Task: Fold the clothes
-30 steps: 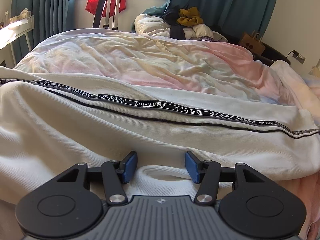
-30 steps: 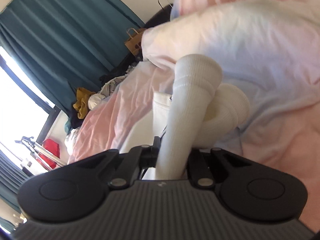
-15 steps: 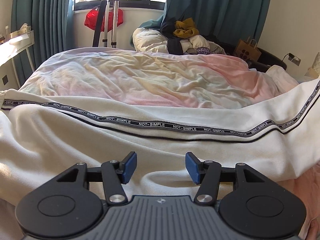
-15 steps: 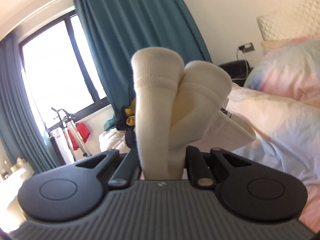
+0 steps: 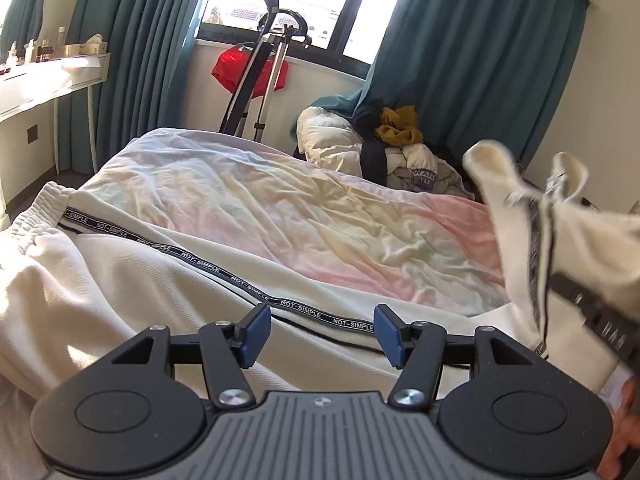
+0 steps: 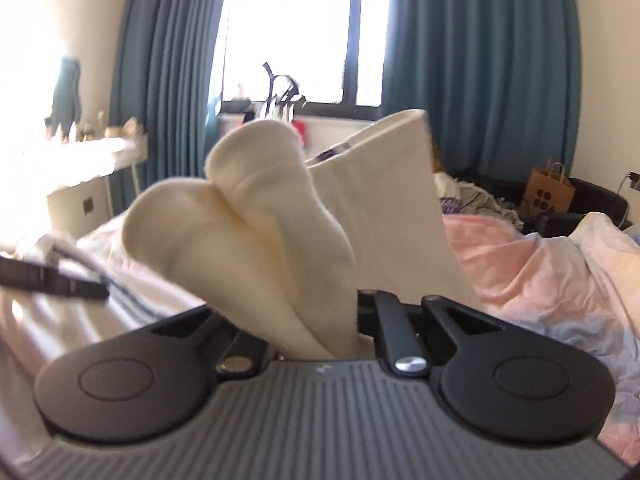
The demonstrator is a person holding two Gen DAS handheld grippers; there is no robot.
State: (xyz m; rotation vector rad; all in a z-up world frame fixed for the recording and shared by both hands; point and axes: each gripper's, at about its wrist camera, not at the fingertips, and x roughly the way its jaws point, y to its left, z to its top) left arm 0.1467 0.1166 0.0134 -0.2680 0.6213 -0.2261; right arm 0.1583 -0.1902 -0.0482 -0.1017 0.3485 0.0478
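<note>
Cream sweatpants [image 5: 132, 280] with a black "NOT-SIMPLE" side stripe lie across the bed [image 5: 280, 208], with the elastic waistband at the far left. My left gripper [image 5: 322, 334] hovers just above the cloth. Its blue pads [image 5: 254, 334] are apart and the jaws are opening, with nothing pinched between them. My right gripper [image 6: 324, 320] is shut on the ribbed ankle cuffs [image 6: 256, 216], which bulge up out of its jaws. In the left wrist view that lifted leg end [image 5: 520, 216] hangs in the air at the right.
A pile of clothes and bedding [image 5: 400, 140] sits beyond the bed's far end, under teal curtains [image 5: 472, 60]. A metal stand with a red item [image 5: 248, 68] is by the window. A white desk [image 5: 52, 80] stands at the left and a paper bag [image 6: 548, 192] at the right. A hand [image 5: 624, 432] shows at the lower right.
The right gripper has swung the cuffs up from the pillow side and across the bed, rolling upright. The left gripper has risen and its jaws stand a little wider.
</note>
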